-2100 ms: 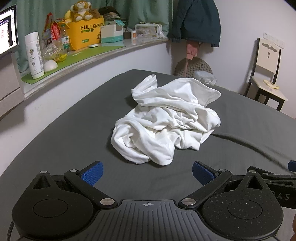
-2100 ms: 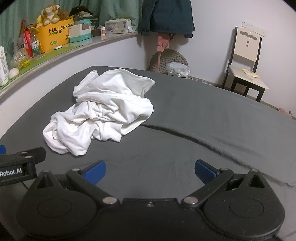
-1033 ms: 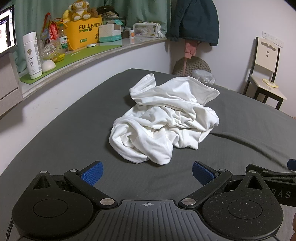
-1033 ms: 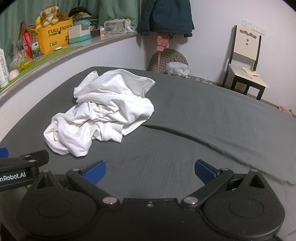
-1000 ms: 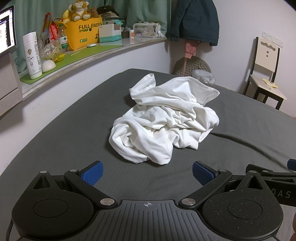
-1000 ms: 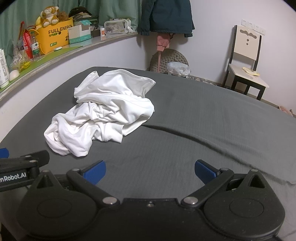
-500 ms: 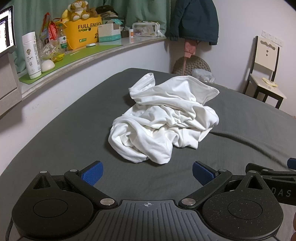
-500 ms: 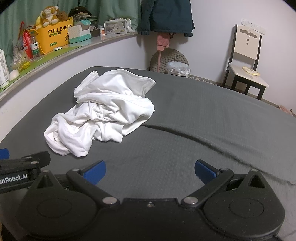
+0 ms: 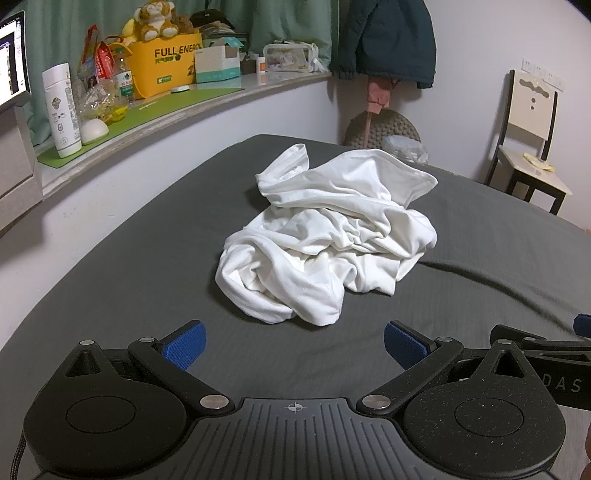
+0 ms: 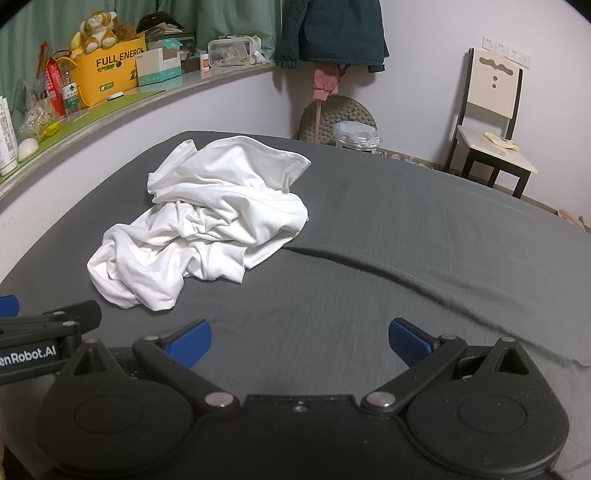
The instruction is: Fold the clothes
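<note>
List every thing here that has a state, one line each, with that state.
Shirt: crumpled in a heap, unfolded, on the sheet.
Left gripper: open, empty, short of the shirt.
Right gripper: open, empty, apart from the shirt.
Sheet: spread out, one long wrinkle.
Jacket: hanging on the wall.
Chair: upright, something small on the seat.

Soft white cloth garment; matt, seemingly woven grey sheet.

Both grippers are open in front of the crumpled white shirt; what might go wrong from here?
1. The shirt is bunched in layers, so a pinch may catch several at once.
2. The grey sheet has a loose ridge beside the shirt; the right gripper might snag it.
3. The left gripper sits close alongside; they may collide.
</note>
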{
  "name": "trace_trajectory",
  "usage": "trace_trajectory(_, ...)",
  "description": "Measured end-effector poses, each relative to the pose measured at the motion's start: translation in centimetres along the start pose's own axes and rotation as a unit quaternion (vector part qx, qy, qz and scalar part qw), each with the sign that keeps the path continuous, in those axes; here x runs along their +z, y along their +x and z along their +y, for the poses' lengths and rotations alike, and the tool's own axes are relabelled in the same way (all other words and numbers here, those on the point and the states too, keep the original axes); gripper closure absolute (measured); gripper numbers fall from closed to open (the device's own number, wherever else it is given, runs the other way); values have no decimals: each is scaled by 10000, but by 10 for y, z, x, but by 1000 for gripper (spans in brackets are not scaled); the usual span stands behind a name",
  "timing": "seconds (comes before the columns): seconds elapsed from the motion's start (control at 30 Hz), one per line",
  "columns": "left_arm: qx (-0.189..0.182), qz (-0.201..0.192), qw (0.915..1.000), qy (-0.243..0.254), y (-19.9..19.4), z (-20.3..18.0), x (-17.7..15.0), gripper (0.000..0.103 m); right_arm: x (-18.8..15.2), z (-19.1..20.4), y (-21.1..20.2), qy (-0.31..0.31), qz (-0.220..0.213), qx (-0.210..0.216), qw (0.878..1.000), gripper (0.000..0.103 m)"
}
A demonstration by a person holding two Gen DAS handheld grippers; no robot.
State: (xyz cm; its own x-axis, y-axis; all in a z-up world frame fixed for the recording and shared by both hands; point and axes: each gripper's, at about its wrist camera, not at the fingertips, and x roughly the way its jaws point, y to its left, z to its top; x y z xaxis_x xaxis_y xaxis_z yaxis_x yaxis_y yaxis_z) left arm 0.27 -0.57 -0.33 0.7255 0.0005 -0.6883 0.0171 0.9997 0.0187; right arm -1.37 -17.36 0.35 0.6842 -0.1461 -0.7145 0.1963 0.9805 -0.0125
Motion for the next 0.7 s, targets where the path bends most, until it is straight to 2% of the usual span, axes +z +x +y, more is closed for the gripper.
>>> trace_trajectory(0.47, -93, 102, 9993, -336, 21, 5, 5, 0, 0, 1, 8, -129, 30, -50, 9999, 0)
trace_trajectory(0.6, 137, 33, 9996, -226, 28, 2, 9, 0, 0, 6, 12, -318, -28, -138, 9994, 0)
trace_trajectory(0.7, 116, 24, 9999, -82, 32, 1, 16, 0, 3, 9, 15, -321, -122, -172, 9993, 0)
